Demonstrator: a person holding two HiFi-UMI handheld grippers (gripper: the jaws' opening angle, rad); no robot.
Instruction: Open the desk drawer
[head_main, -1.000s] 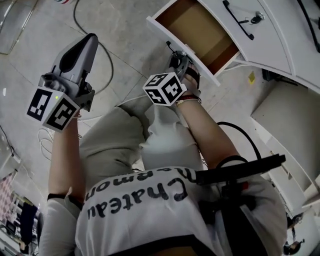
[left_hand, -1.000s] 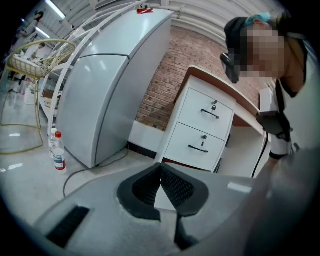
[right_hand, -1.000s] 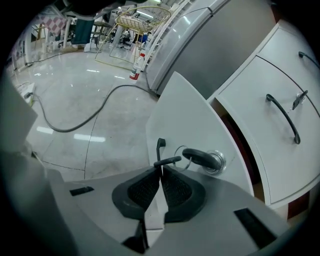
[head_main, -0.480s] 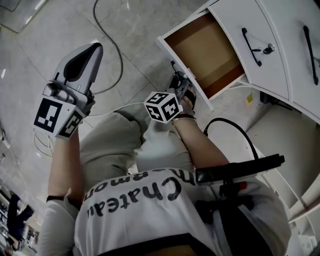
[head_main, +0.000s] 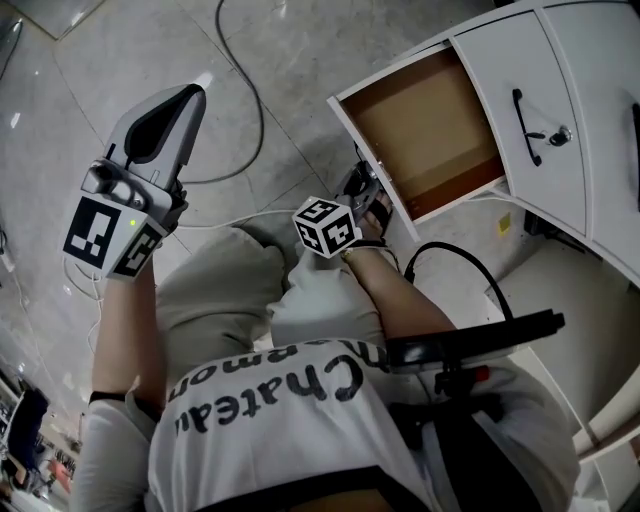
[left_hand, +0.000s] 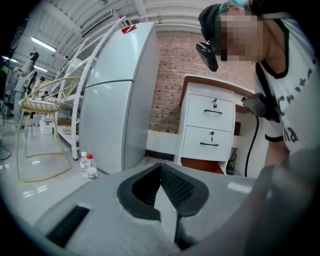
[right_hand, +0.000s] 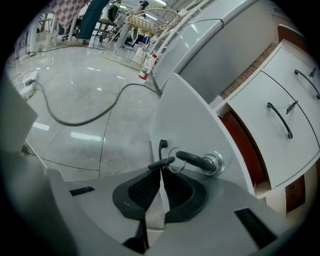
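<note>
drawer (head_main: 430, 130) further out, right gripper (right_hand: 161, 169) jaws clamp handle (right_hand: 161, 146), left gripper (left_hand: 160, 171) jaws closed empty

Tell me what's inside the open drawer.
Only the drawer's bare brown bottom shows, and nothing lies on the visible part. Its rear runs under the desk and is hidden. The right gripper grips the handle outside.

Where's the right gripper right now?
Head view, centre-right: the right gripper is at the white front of the open drawer, jaws shut on its black handle, beside the lock.
</note>
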